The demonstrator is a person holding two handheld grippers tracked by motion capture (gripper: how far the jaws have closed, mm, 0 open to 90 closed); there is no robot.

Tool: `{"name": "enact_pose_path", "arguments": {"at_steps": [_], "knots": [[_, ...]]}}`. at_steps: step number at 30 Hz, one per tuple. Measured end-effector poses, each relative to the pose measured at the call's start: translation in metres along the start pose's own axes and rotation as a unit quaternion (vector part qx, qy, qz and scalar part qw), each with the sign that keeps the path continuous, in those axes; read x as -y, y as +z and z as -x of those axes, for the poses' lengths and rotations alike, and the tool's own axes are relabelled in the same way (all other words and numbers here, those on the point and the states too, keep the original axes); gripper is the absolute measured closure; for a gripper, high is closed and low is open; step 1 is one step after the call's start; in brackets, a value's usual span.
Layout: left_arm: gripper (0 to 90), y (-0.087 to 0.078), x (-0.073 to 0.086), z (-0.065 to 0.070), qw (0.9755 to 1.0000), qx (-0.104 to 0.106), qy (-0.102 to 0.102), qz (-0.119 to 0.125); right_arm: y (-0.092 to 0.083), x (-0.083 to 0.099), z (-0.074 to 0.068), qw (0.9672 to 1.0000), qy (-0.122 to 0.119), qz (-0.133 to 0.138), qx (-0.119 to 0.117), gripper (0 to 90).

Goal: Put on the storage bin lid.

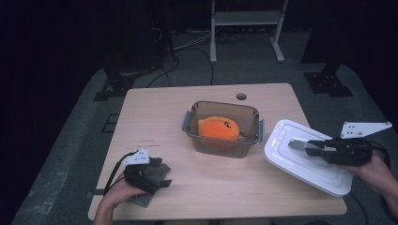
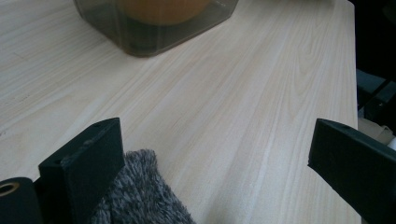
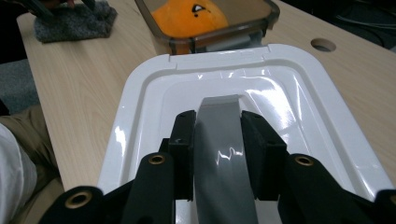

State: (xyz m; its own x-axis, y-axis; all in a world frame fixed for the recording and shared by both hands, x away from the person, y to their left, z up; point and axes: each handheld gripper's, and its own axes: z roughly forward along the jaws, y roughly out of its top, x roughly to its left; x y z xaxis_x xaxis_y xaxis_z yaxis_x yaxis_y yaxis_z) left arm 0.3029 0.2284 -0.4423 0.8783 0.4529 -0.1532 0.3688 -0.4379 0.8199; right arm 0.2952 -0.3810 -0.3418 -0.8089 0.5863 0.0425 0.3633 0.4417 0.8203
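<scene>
High view: a clear tub (image 1: 221, 129) sits mid-table (image 1: 202, 187), open at the top, and there's an orange plush toy (image 1: 218, 127) lying inside it. Off to the right, the white lid (image 1: 305, 157) is tilted, hanging over the table's right edge just beside the tub. The right gripper (image 1: 300, 146) has its jaws clamped on the grey handle (image 3: 224, 154) in the middle of that lid, the hand (image 1: 375, 168) coming in level from the right. Down at the near left corner, the left gripper (image 1: 157, 180) lies low on a grey woolly cloth (image 2: 135, 196), jaws spread wide with bare wood between them, one jaw touching the cloth.
</scene>
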Motion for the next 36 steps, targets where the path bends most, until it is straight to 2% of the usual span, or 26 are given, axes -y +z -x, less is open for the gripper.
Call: {"name": "enact_pose_path", "arguments": {"at_steps": [6,14,23,27,36], "knots": [[2.6,-0.001,0.0,0.0,1.0,0.0,0.001,0.0,-0.005,-0.023,-0.002,0.9998,-0.016,0.011,-0.008,65.6],[2.6,-0.002,0.0,-0.001,1.0,-0.001,0.0,0.0,0.001,-0.05,-0.006,0.9991,-0.037,0.013,-0.018,65.6],[2.6,-0.001,0.001,-0.001,1.0,0.001,-0.001,0.0,0.017,-0.07,-0.009,0.9981,-0.045,0.015,-0.039,65.6],[2.6,-0.002,0.001,-0.002,1.0,0.0,0.0,0.001,0.03,-0.084,-0.01,0.997,-0.056,0.011,-0.052,65.6],[2.6,-0.004,0.001,-0.003,1.0,0.0,-0.006,0.005,0.05,-0.113,-0.013,0.9952,-0.073,0.007,-0.065,65.6]]}}
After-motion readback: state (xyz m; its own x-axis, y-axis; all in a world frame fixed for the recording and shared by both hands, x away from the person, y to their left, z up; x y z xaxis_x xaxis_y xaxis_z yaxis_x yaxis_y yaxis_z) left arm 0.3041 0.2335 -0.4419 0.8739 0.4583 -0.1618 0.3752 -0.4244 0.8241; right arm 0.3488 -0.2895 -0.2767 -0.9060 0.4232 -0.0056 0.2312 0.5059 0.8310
